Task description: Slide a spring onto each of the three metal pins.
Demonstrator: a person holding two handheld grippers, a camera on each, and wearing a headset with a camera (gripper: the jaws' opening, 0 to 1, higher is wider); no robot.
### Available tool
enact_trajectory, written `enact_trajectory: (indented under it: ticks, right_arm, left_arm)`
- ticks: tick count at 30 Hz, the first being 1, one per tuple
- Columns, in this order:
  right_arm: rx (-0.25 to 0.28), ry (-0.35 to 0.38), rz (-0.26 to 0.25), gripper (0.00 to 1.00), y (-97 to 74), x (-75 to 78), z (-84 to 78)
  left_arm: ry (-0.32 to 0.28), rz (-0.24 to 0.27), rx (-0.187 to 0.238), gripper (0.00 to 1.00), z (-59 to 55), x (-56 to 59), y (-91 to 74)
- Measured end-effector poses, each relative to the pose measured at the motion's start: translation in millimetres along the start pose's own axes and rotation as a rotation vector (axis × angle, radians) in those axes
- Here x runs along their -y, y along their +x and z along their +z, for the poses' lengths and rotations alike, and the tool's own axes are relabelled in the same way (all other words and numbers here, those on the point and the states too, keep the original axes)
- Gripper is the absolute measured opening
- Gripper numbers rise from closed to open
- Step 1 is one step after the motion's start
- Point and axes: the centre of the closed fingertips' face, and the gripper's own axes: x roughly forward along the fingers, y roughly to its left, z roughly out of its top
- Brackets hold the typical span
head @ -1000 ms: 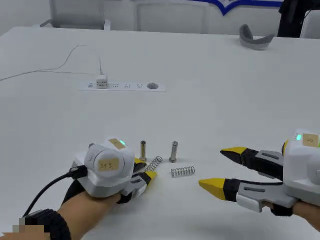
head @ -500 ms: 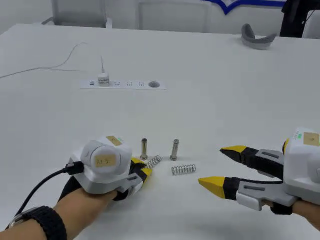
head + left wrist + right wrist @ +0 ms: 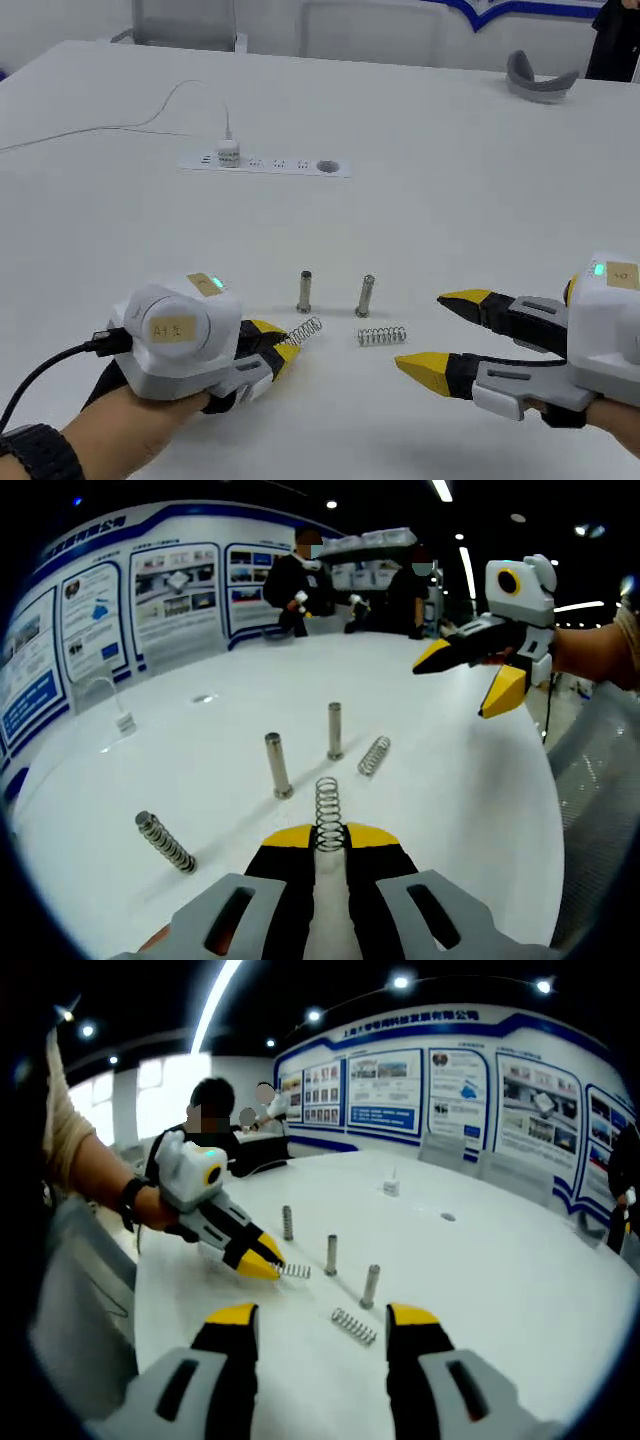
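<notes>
Yellow-tipped, the left tool [image 3: 280,341] is clamped on one end of a held spring [image 3: 303,330], whose free end juts toward the pins. Two of them stand upright and bare on the white bench [image 3: 480,200]: the left pin [image 3: 305,291] just beyond the held spring, and the right pin [image 3: 366,296] beside it. A loose spring [image 3: 382,336] lies flat just near of the right pin. In the left gripper view a third pin [image 3: 143,821], further left, carries a fitted spring [image 3: 172,847]. The right tool [image 3: 423,331] hovers at the right, jaws wide apart and holding nothing. A power strip [image 3: 265,163] lies far back.
</notes>
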Motion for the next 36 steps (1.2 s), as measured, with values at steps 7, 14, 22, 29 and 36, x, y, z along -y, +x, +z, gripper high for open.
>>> enact_trajectory:
  ticks: [7,14,22,29,36]
  right_arm:
    - [0.009,-0.024,0.049,0.5,8.7,-7.3,9.7]
    - [0.002,-0.052,0.116,0.46,20.9,-18.0,16.0]
    - [-0.015,-0.083,0.211,0.4,32.0,-35.6,16.9]
    - [-0.027,-0.124,0.325,0.32,37.1,-61.8,18.0]
    - [-0.046,-0.138,0.429,0.27,36.3,-84.3,13.4]
  left_arm:
    - [0.011,-0.006,0.029,0.1,8.1,2.3,-15.6]
    - [0.067,-0.045,0.029,0.1,7.4,13.9,-28.6]
    - [0.103,-0.123,0.053,0.1,14.8,30.6,-42.6]
    - [0.14,-0.217,0.077,0.1,21.2,50.7,-54.1]
    - [0.154,-0.264,0.084,0.1,22.3,61.2,-60.1]
